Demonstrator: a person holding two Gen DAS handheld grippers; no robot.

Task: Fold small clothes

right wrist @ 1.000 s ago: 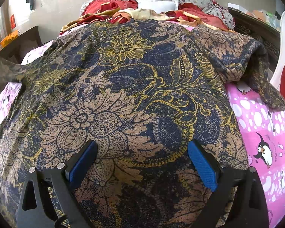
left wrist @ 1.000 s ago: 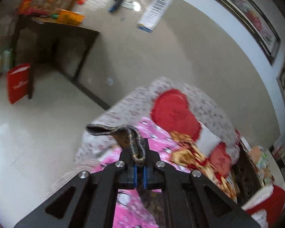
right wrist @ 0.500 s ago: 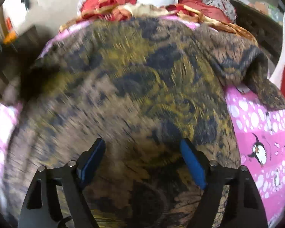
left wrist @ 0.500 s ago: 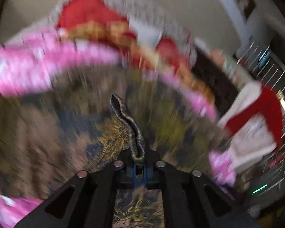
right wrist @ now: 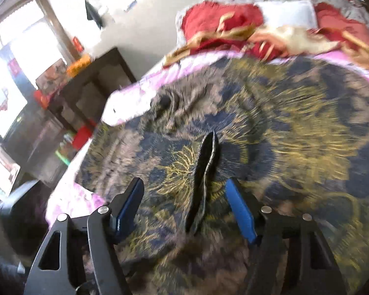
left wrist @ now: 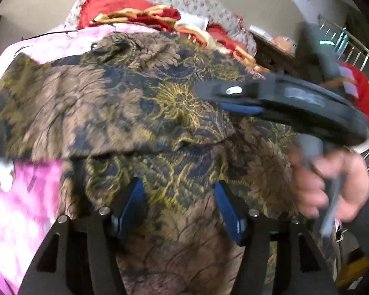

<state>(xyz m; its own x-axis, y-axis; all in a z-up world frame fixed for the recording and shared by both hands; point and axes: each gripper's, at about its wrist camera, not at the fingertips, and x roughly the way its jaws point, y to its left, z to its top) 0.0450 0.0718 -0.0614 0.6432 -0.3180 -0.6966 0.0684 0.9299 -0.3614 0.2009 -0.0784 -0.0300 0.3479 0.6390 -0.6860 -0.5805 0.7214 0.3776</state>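
The patterned shirt, dark blue with gold and brown flowers, lies spread over a pink bedsheet on the bed, with one side folded across its middle so that the folded edge runs from left to right. The left tongs hover over the near part of the cloth; their jaws have just been opening and now stand apart, released, with nothing pinched between the blue pads. The right tongs point down at the shirt from the right; their jaws have just been closing, yet the pads do not press on anything, though a raised ridge of fabric stands between them, seemingly untouched in the blurred view. A hand grips the right tool's handle. Red and gold bedding is heaped at the far end.
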